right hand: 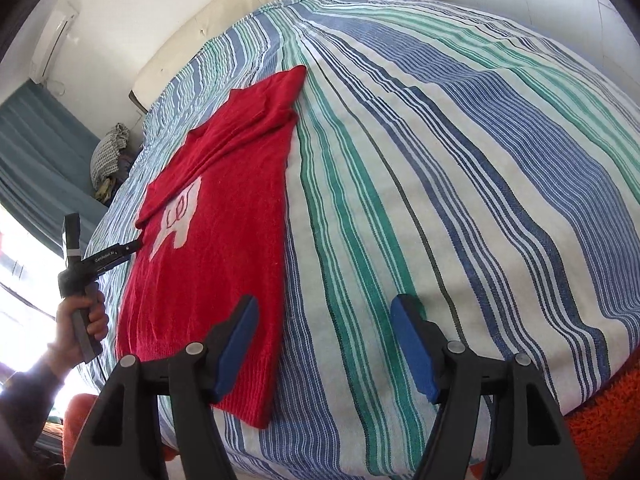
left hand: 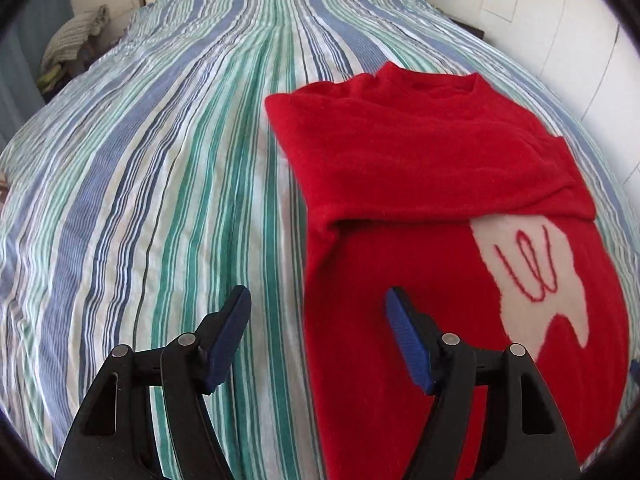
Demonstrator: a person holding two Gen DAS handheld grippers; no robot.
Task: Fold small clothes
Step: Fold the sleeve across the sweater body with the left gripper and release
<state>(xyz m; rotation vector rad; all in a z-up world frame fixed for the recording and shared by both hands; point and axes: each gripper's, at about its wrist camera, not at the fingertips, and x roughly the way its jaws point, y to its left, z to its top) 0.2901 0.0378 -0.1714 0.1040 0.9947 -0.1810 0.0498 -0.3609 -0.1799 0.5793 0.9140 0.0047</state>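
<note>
Both tongs, left tongs (left hand: pixel 318 300) and right tongs (right hand: pixel 324 308), agape, empty, above red sweater (left hand: pixel 420 168) on striped bedspread (left hand: pixel 160 160).

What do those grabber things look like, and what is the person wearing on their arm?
Each grabber is black plastic with two curved fingers, silver round pins and blue ridged pads. The left gripper has a black pistol handle, small white lettering on its side and a grey band around its post. The hand holding it comes out of a dark sleeve.

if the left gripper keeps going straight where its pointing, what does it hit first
Probably the left edge of the red sweater, or the striped bedspread beside it. The open left gripper straddles that edge with nothing between its fingers; depth is unclear.
</note>
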